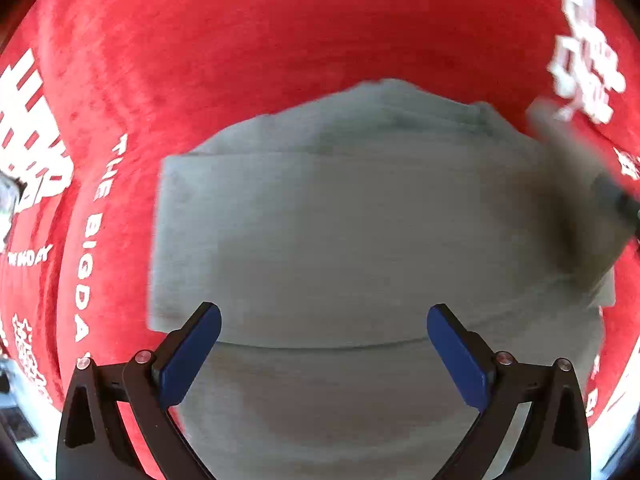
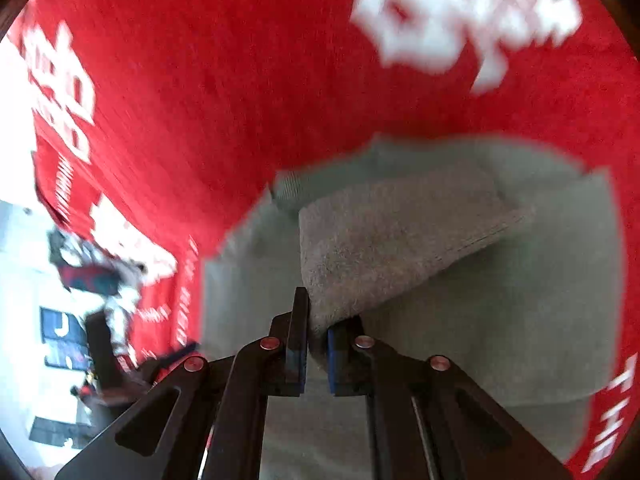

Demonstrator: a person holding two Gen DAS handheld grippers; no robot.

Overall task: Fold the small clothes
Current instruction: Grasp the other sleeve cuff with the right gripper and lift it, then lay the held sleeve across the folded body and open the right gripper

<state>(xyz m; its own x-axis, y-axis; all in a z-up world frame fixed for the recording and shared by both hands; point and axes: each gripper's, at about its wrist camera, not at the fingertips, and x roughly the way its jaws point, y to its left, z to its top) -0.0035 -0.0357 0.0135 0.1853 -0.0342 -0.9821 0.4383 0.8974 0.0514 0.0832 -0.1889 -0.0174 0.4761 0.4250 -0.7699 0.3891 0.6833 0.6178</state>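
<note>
- Red cloth (image 1: 280,40) with white lettering lies under the grey garment (image 1: 340,220).
- Left gripper (image 1: 324,344) spread wide above it, empty.
- Right gripper (image 2: 318,320) clenched on a lifted garment fold.

surface: red cloth (image 1: 280,32), white lettering | floor (image 2: 24,280): pale, bright

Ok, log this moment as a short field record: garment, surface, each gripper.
garment: grey garment, partly folded, flat on the cloth
lifted part: one grey flap raised, fuzzy underside showing
surface: red cloth with white lettering
left gripper: open, over the garment's near part, holding nothing
right gripper: shut on the flap's edge
image quality: right wrist view motion-blurred
</note>
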